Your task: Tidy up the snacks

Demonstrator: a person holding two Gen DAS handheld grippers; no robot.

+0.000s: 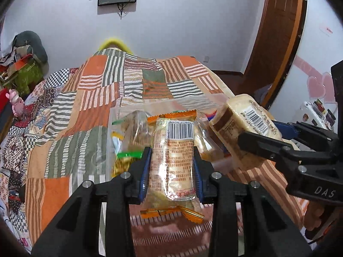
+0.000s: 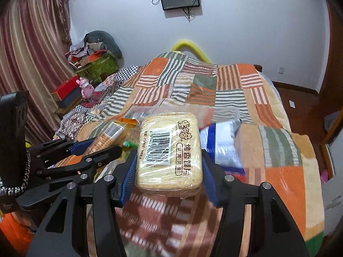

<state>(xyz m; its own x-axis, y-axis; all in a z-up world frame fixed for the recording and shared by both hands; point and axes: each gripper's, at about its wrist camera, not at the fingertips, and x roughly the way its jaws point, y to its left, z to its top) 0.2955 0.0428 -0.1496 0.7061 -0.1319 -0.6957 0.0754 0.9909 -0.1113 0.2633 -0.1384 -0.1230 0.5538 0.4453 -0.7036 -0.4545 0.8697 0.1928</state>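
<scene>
While both grippers hang above the patchwork blanket point(image 2: 276, 115) on the bed, each has a packet clamped, and that is where the trouble could start. The left gripper point(image 1: 172, 165) has its blue-padded fingers point(image 1: 144, 171) pressed against the long sides of an orange-edged biscuit packet point(image 1: 173, 158), barcode up, with crimped ends sticking out front and back. The right gripper point(image 2: 169, 171) pinches a clear-wrapped block of toasted bun slices point(image 2: 169, 152) across its width; in the left view that block point(image 1: 242, 128) sits tilted, just beside the biscuit packet and over the clear plastic bag point(image 1: 128, 132) that lies on the blanket with several small snacks inside.

My worry is the film wrappers. Both are glossy and slack (the biscuit one looks puffy at its ends), so a slight loosening or a quick swing could let a packet slide out and drop onto the bed, or land on the bag's contents and scatter them. The two grippers are also close together; if both head for the bag at once, the right one's fingers could knock the left's packet askew. The bag itself is limp and I cannot tell where its mouth lies, so pushing a packet at it may just shove it along the blanket. A blue-and-white packet point(image 2: 223, 145) lying beneath the right gripper could get snagged too.
</scene>
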